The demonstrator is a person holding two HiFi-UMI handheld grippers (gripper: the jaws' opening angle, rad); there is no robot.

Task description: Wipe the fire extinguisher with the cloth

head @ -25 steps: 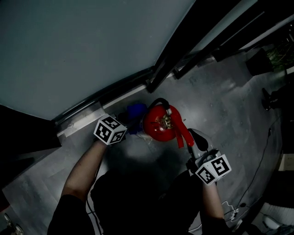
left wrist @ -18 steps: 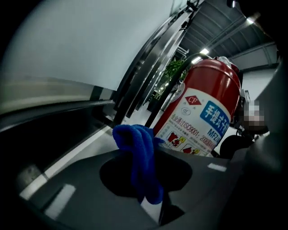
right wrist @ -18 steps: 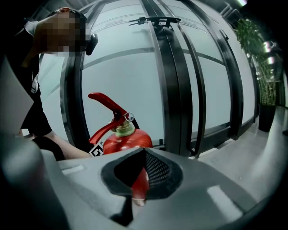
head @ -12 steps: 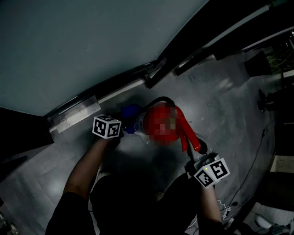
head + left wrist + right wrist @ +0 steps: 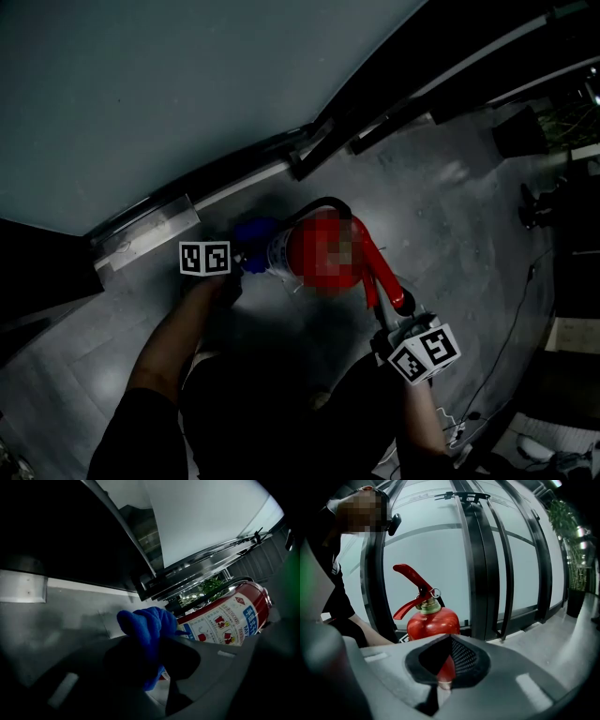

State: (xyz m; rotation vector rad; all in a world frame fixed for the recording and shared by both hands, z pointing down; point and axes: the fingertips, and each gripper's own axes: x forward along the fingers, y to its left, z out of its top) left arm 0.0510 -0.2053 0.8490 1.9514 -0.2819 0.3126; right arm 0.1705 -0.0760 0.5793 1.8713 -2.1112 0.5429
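The left gripper (image 5: 237, 267) is clamped on the blue cloth (image 5: 147, 627), which lies against the fire extinguisher (image 5: 229, 618). The extinguisher is now tipped further over the floor (image 5: 450, 216). The right gripper (image 5: 399, 315) pinches its red handle (image 5: 382, 274).

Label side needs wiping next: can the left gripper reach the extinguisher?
Likely yes: the left gripper is shut on the cloth, right beside the extinguisher on its labelled side, with nothing seen between them.
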